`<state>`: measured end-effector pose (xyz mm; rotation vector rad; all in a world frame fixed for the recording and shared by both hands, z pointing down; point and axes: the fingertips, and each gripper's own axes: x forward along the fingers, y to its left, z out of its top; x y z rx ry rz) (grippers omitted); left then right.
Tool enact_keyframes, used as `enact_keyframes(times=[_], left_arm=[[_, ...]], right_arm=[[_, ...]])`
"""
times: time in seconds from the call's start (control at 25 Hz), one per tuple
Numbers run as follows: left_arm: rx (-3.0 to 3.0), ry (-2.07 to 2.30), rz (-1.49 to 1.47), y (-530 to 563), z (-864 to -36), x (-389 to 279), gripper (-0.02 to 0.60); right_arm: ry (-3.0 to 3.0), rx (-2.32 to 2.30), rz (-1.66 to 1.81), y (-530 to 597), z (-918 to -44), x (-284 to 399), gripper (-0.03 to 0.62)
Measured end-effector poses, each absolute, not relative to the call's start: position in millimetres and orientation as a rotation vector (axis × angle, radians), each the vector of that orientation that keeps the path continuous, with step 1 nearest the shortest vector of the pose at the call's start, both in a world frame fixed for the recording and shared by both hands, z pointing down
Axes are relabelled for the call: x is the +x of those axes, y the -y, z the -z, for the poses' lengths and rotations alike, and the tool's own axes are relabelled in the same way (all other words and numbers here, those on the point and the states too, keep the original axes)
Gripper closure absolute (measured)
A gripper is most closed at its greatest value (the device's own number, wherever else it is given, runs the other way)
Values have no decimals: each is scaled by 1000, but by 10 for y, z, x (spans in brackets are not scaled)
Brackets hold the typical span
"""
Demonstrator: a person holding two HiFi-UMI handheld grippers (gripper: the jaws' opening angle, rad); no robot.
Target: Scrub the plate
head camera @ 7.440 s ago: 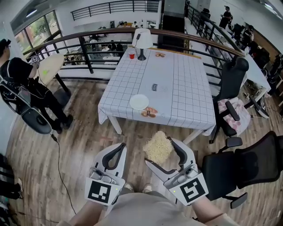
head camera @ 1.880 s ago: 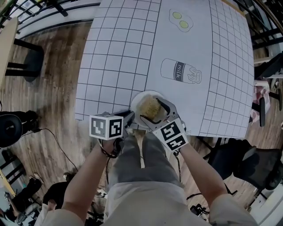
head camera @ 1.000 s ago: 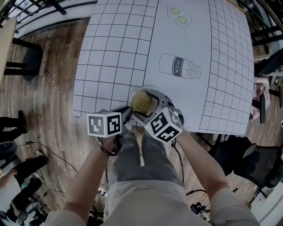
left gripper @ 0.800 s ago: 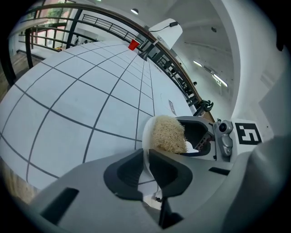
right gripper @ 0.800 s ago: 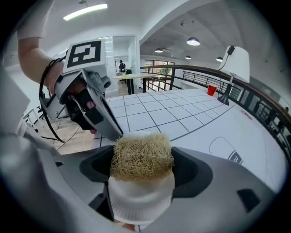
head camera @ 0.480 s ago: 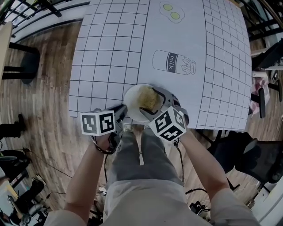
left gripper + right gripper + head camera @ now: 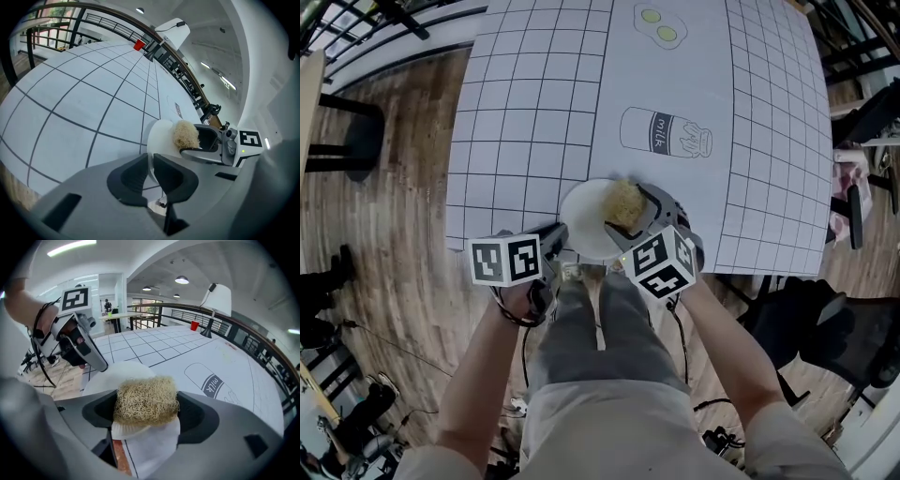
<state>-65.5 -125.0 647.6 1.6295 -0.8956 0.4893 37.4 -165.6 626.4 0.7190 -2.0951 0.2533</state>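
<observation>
A white plate (image 7: 586,225) lies at the near edge of the grid-patterned table (image 7: 534,112). My left gripper (image 7: 562,236) is shut on the plate's near-left rim; in the left gripper view its jaws (image 7: 151,165) pinch the thin edge of the plate (image 7: 161,133). My right gripper (image 7: 630,208) is shut on a tan fibrous scrubber (image 7: 623,202), which rests on the right part of the plate. In the right gripper view the scrubber (image 7: 146,397) fills the jaws (image 7: 147,411) and sits on the plate (image 7: 112,373), with the left gripper (image 7: 77,343) beyond.
The tablecloth bears a milk-carton drawing (image 7: 666,132) and a fried-egg drawing (image 7: 660,18). A lamp (image 7: 218,298) and a red cup (image 7: 194,325) stand at the far end. A black chair (image 7: 825,323) is at the right, and wooden floor (image 7: 394,187) at the left.
The right gripper has slid the scrubber from the plate's left part towards its right side. The left gripper has kept its hold on the rim.
</observation>
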Motion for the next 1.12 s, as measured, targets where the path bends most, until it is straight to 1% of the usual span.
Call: enact_keyframes(times=[0.16,0.36,0.64,0.88,1.12], left_arm=[[1624,902,-489,1247,-6473,-655,533],[1641,905,-503,1269,-6462,-645,534],[1646,905,-506,1267,-6444,-632,535],[1643,920,-500,1290,-6456,-649,537],[1627,910,-469,1275,-6465,-650,536]], right_arm=[[2134,758,-216,1687,-6108,382,218],[2212,572,-84,1468,-5899,13,218],[2135,381,-96,1117,-6227,-332,218],[2136,384,-135,1140,-6314,-318,218],[2100,427,-155,1198,-6357,-79,218]])
